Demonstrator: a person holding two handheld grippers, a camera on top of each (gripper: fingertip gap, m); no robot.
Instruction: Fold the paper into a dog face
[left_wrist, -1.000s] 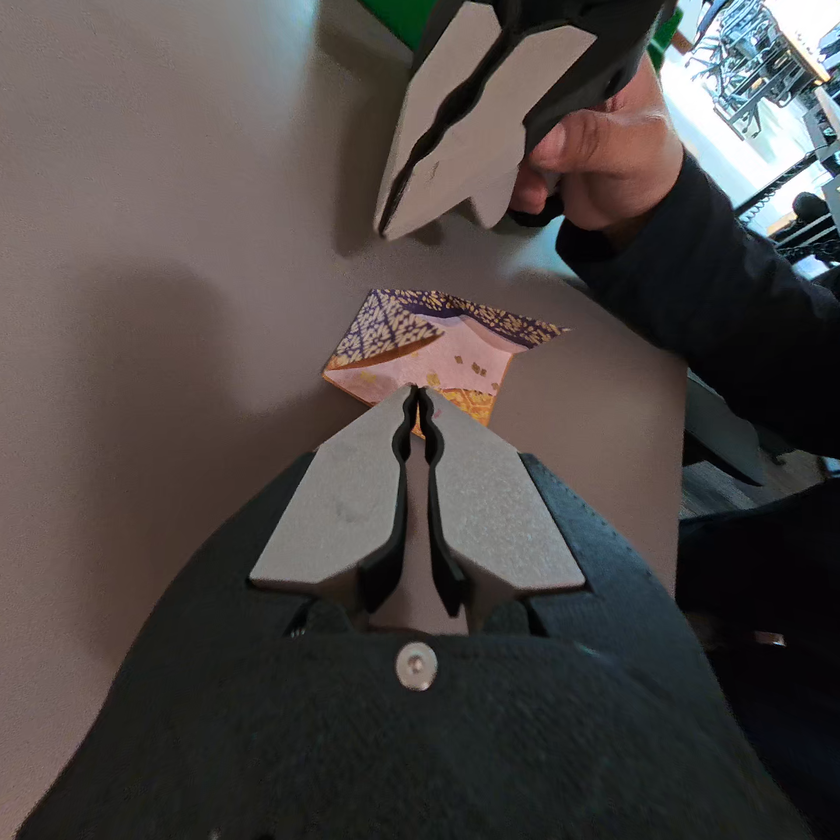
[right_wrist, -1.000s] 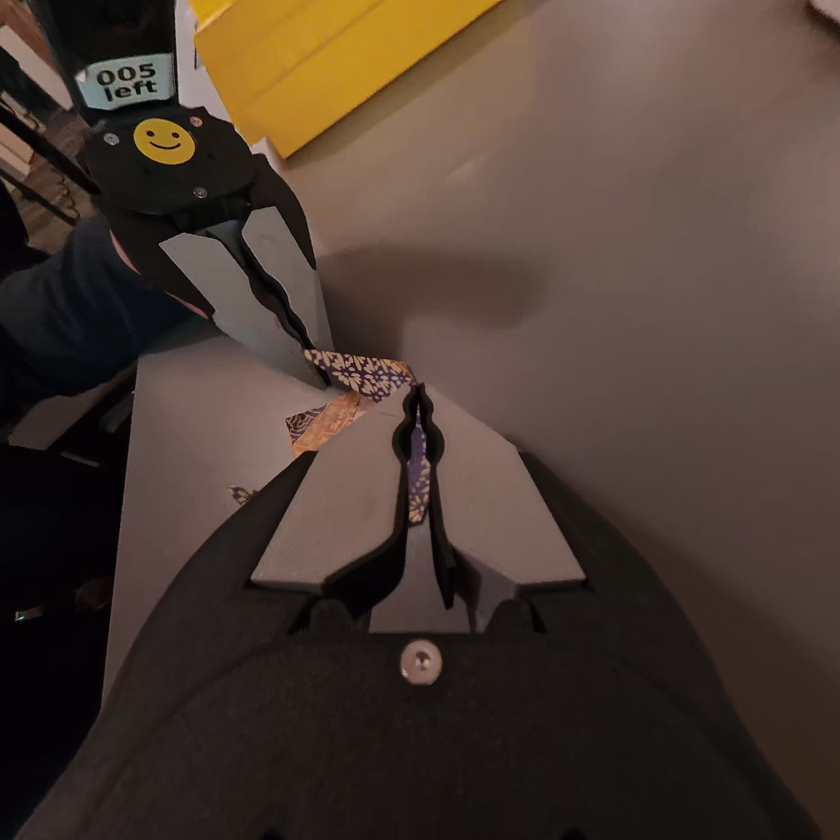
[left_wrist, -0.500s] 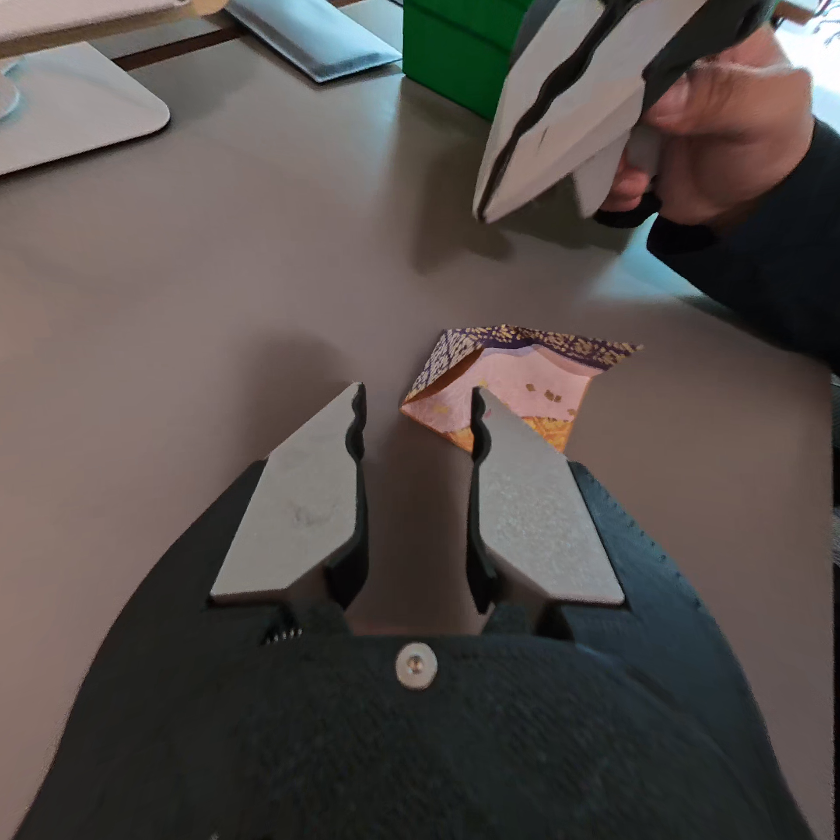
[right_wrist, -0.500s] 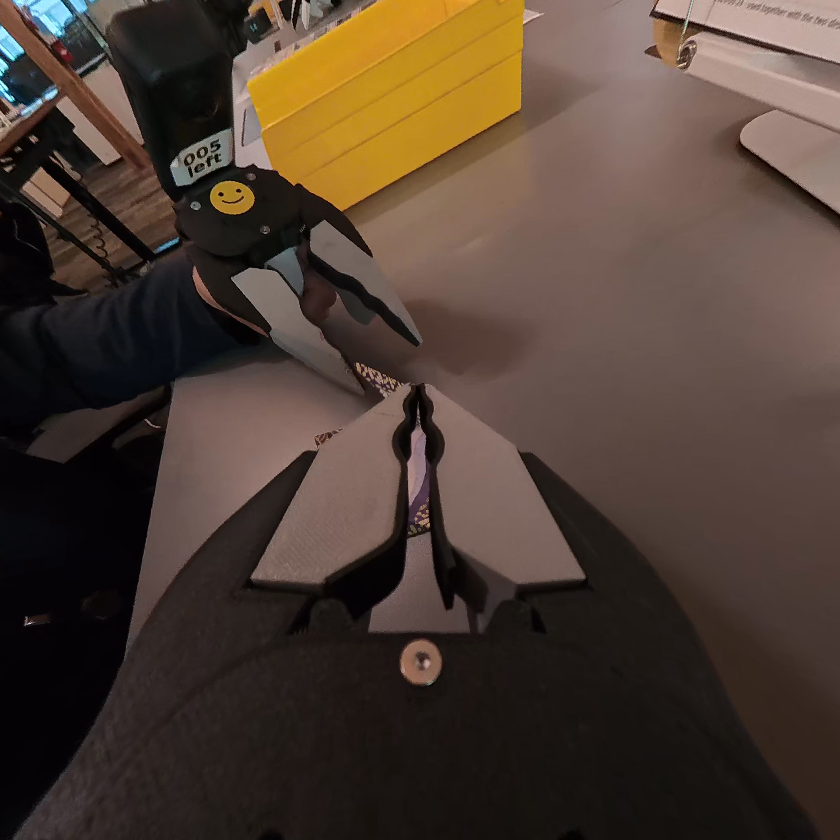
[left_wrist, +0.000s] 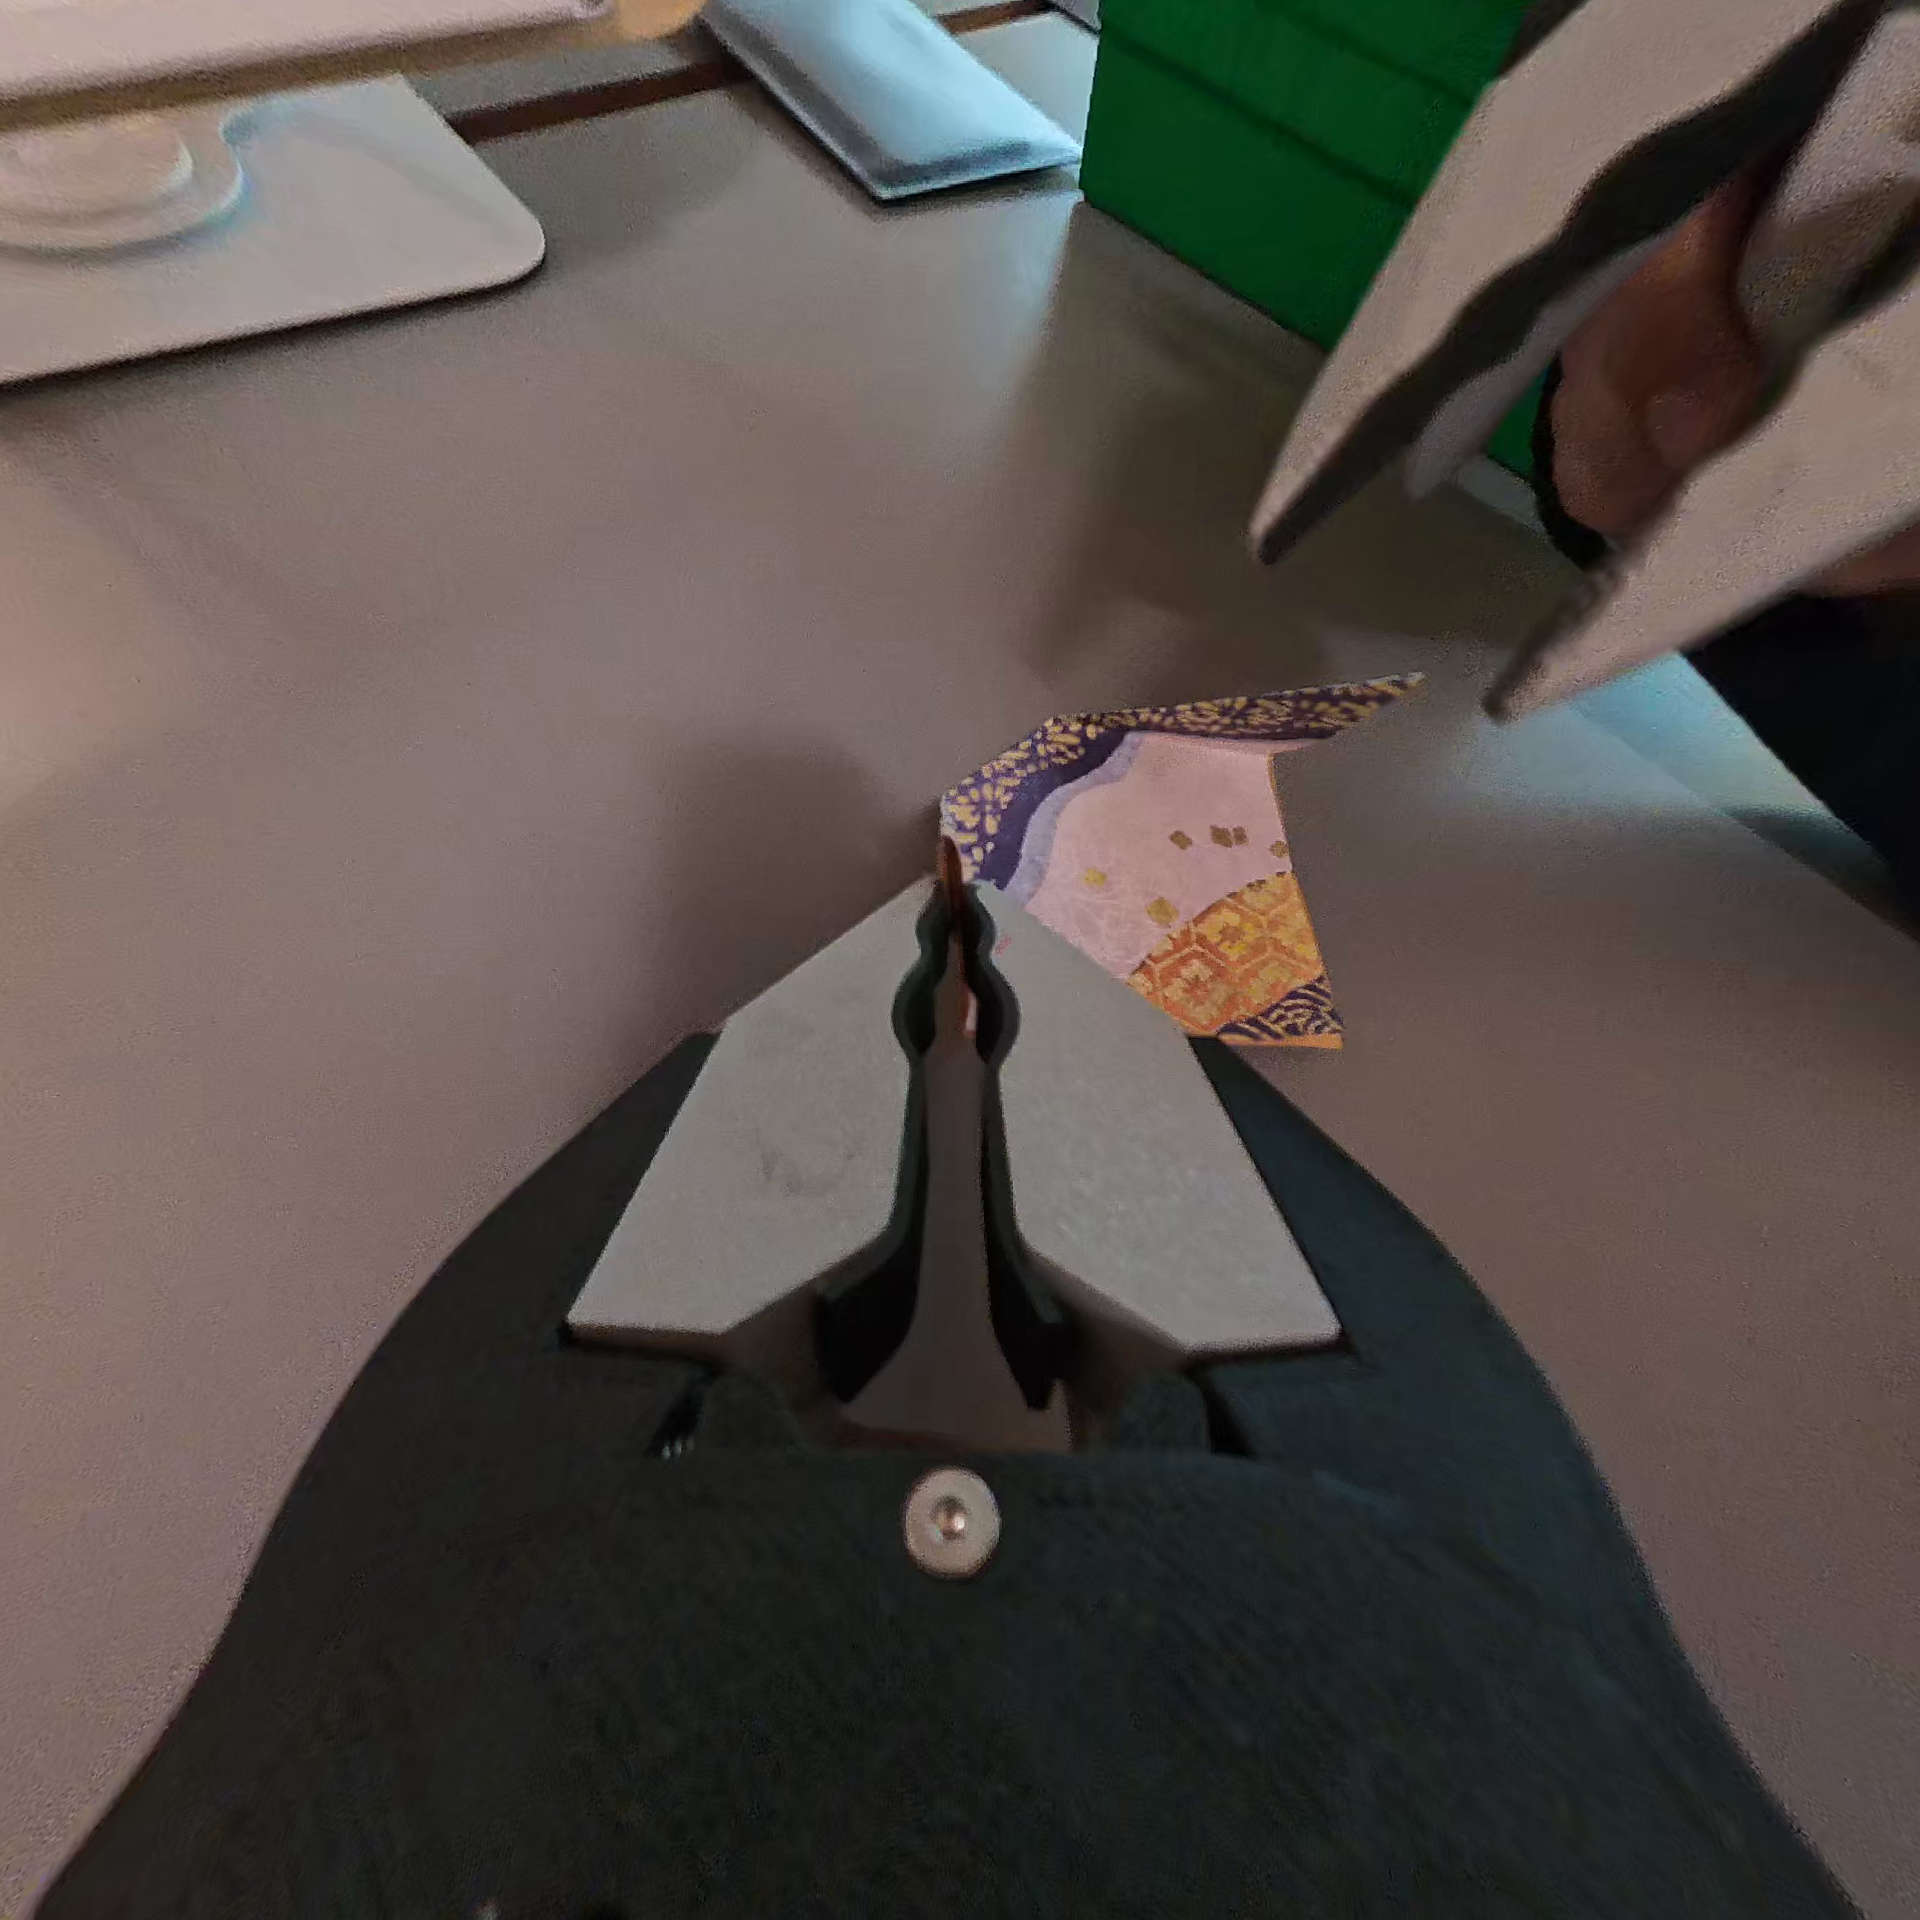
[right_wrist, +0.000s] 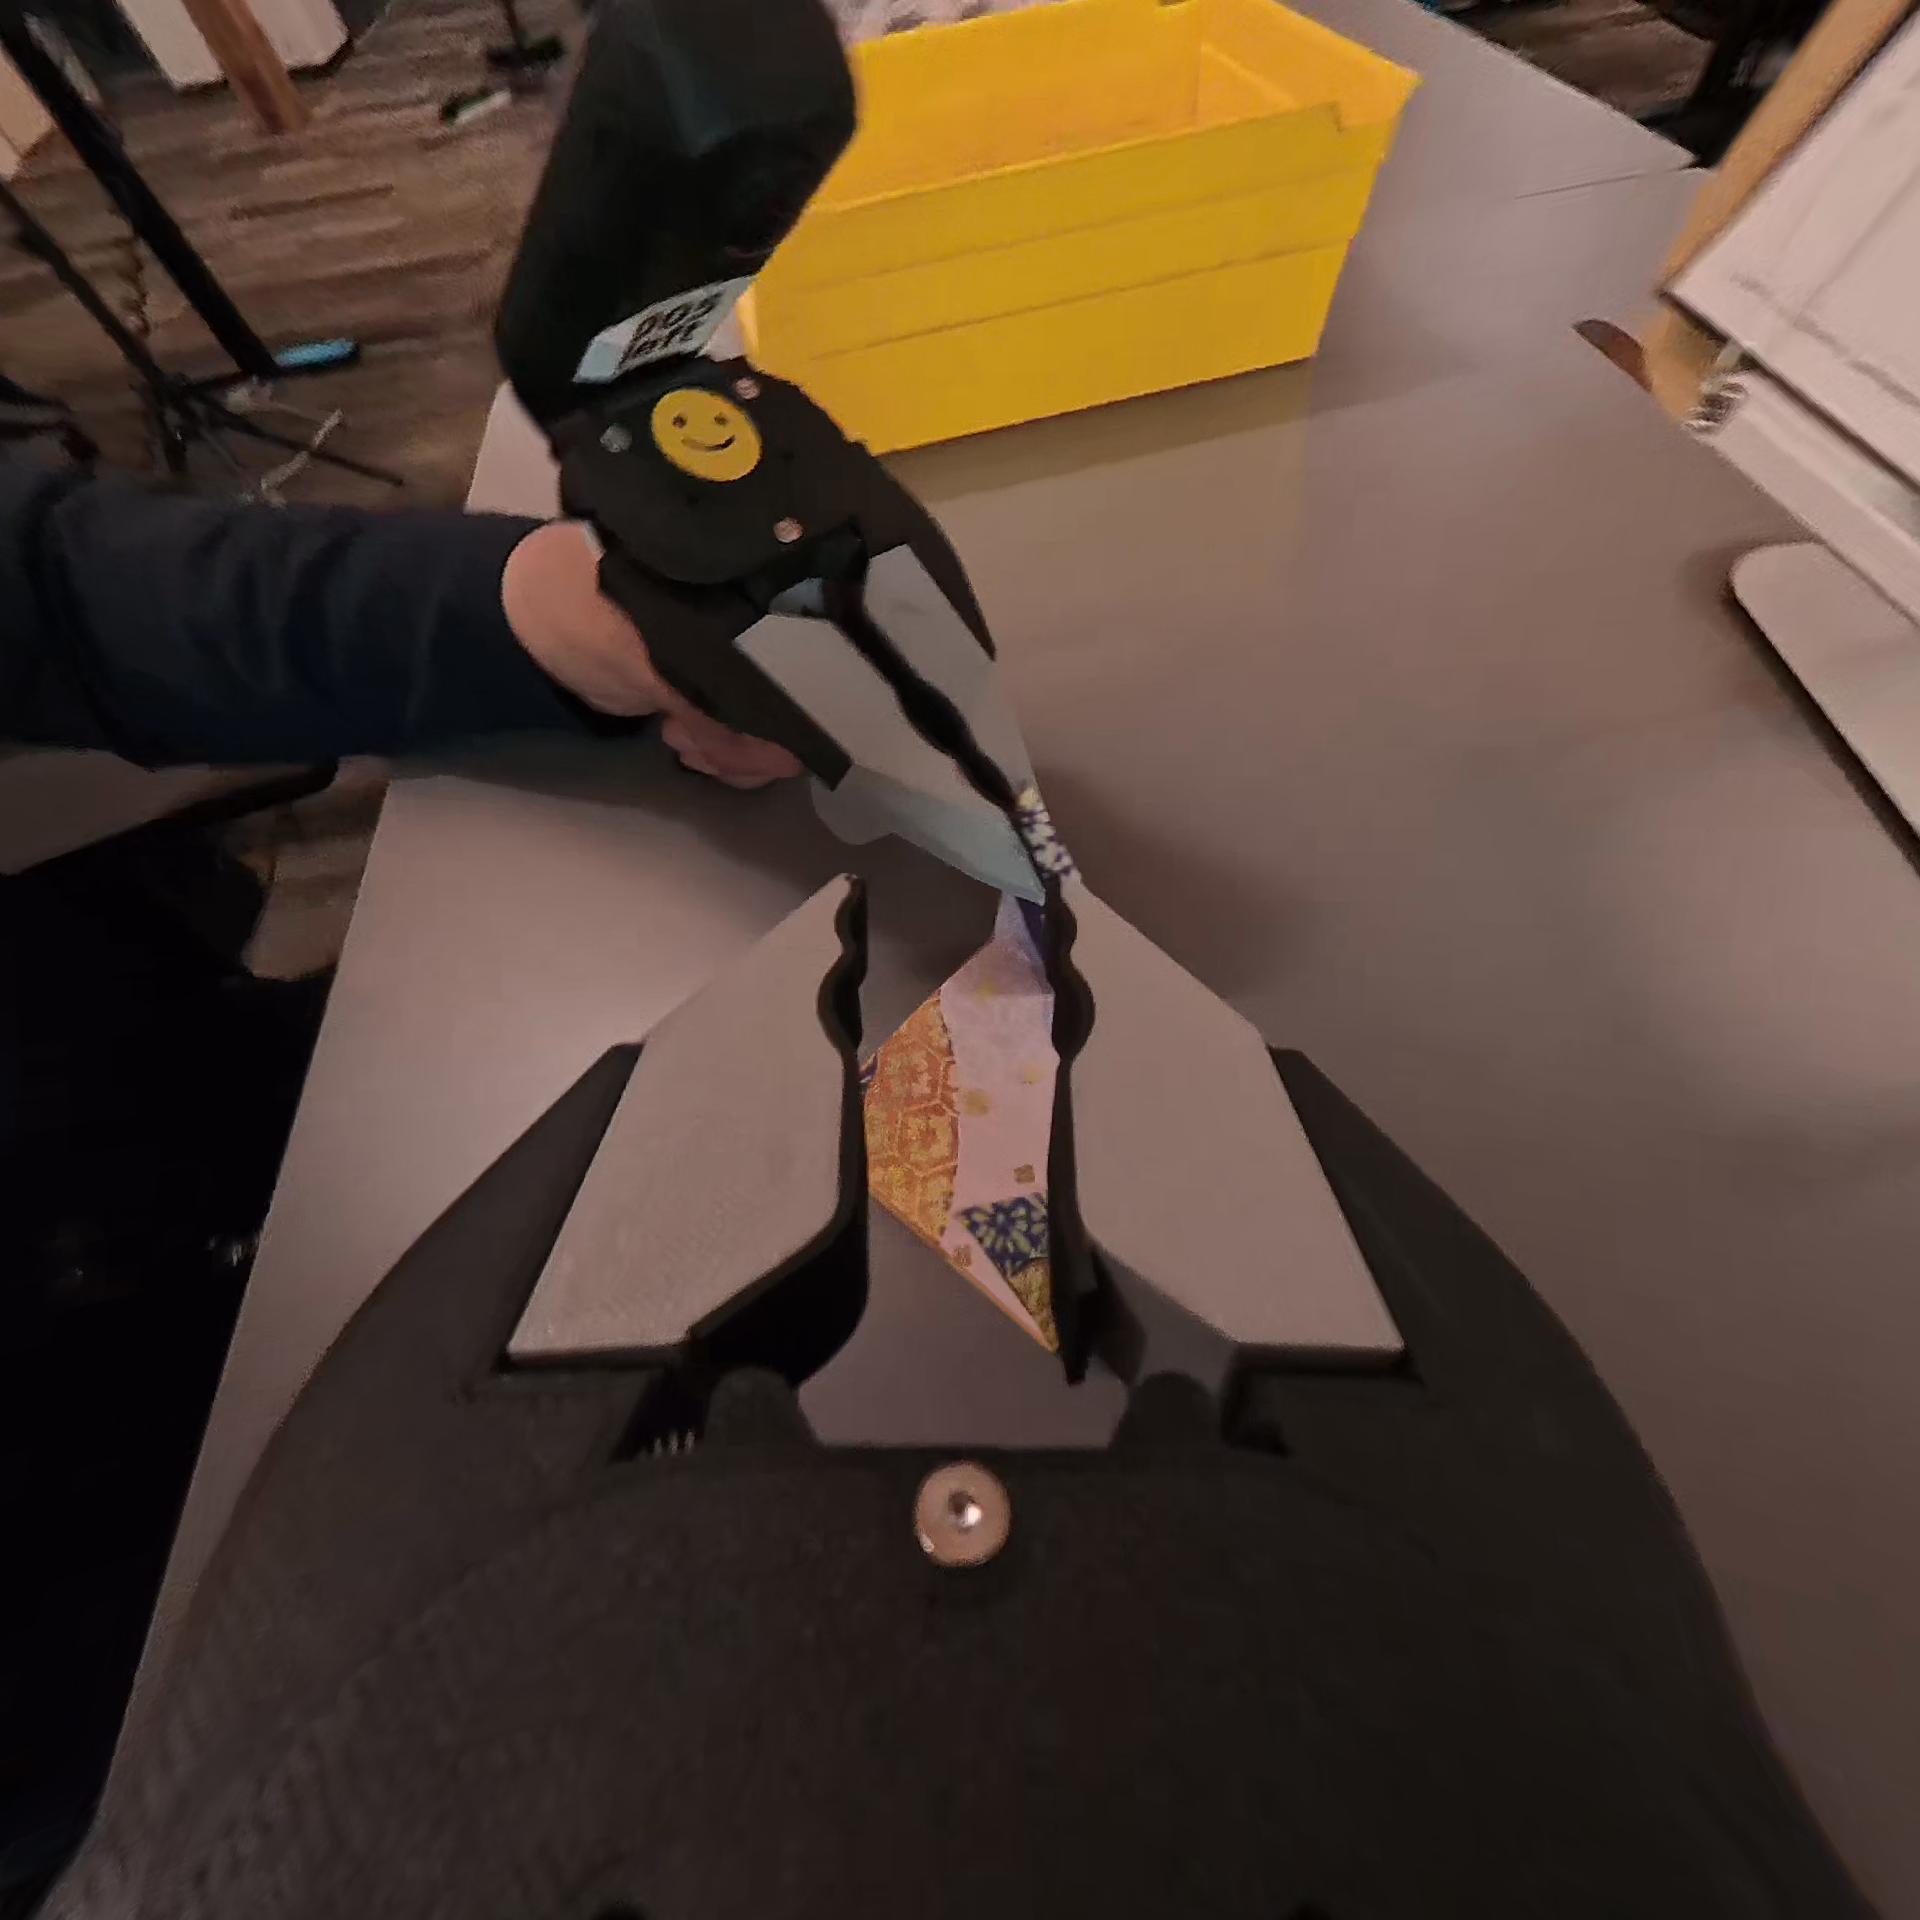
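Patterned paper (left_wrist: 1164, 873) pinched by left gripper (left_wrist: 956, 894)

One folded patterned purple-and-gold paper (left_wrist: 1164, 862); two black grey-fingered hand-held grippers (left_wrist: 956, 904) (right_wrist: 961, 914); one yellow plastic bin (right_wrist: 1070, 260); one green box (left_wrist: 1278, 135); one grey worktop (left_wrist: 520, 727).

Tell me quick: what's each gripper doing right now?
Left gripper: closed, pinching a corner of the patterned paper above the table.
Right gripper: open, holding nothing; the paper shows between its fingers.
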